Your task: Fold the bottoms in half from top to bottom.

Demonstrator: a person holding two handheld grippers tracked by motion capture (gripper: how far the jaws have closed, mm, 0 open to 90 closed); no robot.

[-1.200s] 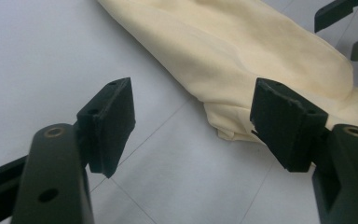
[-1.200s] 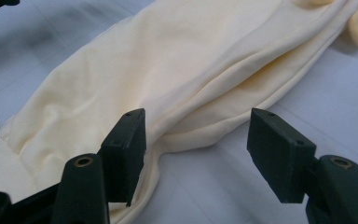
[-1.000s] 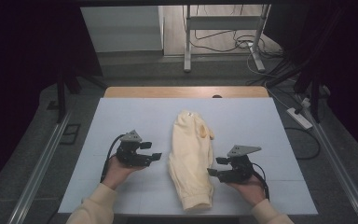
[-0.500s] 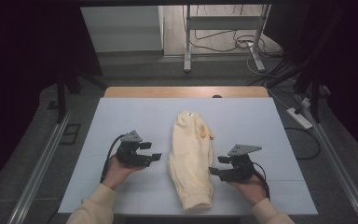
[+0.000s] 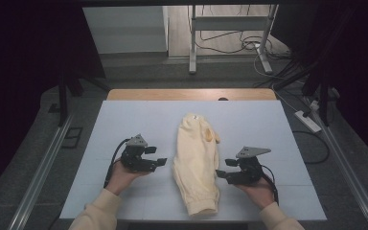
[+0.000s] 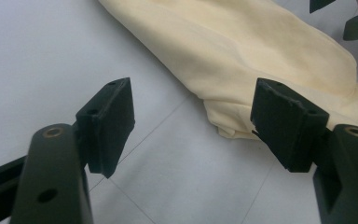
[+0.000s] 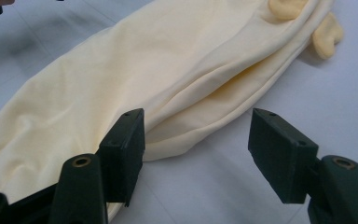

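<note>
The left gripper [image 6: 191, 123] has its flat, matte black pads [image 6: 109, 121] spread wide, nothing between them; just beyond lies the folded edge of a pale yellow garment [image 6: 242, 51]. The right gripper [image 7: 198, 154] is spread too, the soft, creased cloth [image 7: 135, 79] just past its left pad. From above, the long, narrow garment [image 5: 196, 158] lies between both grippers on the white table [image 5: 139, 120], possibly with small ear-like flaps at its far end.

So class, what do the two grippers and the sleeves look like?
Both the left gripper and right gripper are black, with blocky jaws, a grey three-cornered plate on top and a trailing black cable. The sleeves are cream with ribbed cuffs.
</note>
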